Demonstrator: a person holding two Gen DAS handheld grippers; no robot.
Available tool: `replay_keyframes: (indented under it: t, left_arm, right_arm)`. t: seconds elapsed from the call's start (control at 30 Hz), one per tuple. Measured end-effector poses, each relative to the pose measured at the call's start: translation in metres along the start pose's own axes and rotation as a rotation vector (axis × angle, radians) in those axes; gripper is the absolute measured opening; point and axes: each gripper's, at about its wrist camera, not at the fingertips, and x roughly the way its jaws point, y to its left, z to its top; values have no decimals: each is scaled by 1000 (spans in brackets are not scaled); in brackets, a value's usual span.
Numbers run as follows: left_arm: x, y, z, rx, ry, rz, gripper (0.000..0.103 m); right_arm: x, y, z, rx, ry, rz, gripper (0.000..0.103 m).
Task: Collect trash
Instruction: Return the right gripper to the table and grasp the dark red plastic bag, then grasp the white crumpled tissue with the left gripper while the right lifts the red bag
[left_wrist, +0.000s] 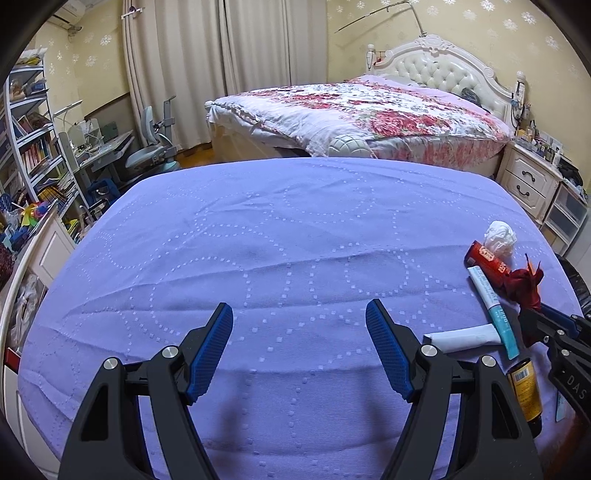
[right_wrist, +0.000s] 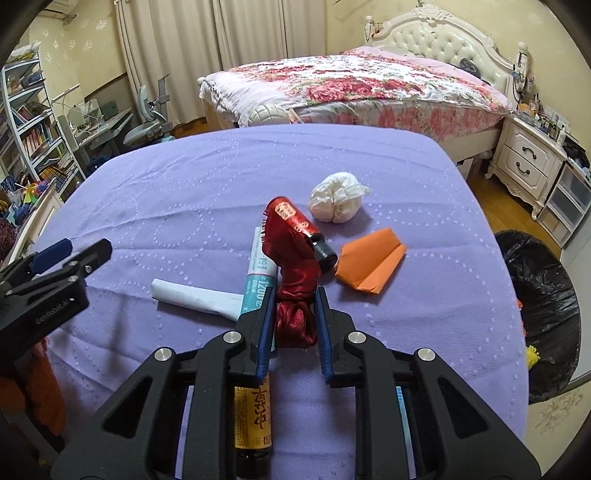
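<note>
Only right wrist view shows orange paper (right_wrist: 371, 264), bin (right_wrist: 546, 314), right gripper (right_wrist: 294, 314) clamping red cloth (right_wrist: 295, 291).

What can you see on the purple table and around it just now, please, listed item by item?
red cloth: one, dark red, between the right gripper's fingers
red bottle: one, black cap, lying mid-table
tissue wad: one, white, beyond the bottle
orange paper: one, folded, right of the bottle
tubes: two, teal-white and white, crossing
yellow-label bottle: one, brown, under the right gripper
table: one, purple cover
bin: one, black liner, right of table
bed: one, floral quilt, behind
left gripper: open, empty
right gripper: shut on the cloth
</note>
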Motion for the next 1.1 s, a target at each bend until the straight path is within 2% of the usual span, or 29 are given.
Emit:
replay_keyframes:
  t: [0.2, 0.4, 0.7, 1.1]
  left_arm:
    - [-4, -21, 6, 22, -13, -40, 72]
    - [-5, -52, 17, 61, -25, -94, 72]
    - [4, -106, 36, 137, -38, -149, 72]
    - [39, -169, 55, 211, 9, -189, 72]
  right_arm:
    - [-23, -15, 8, 23, -52, -17, 21]
    - [-34, -46, 15, 69, -86, -74, 21]
    - [-34, -100, 18, 149, -106, -144, 21]
    - [-22, -152, 20, 223, -109, -170, 21]
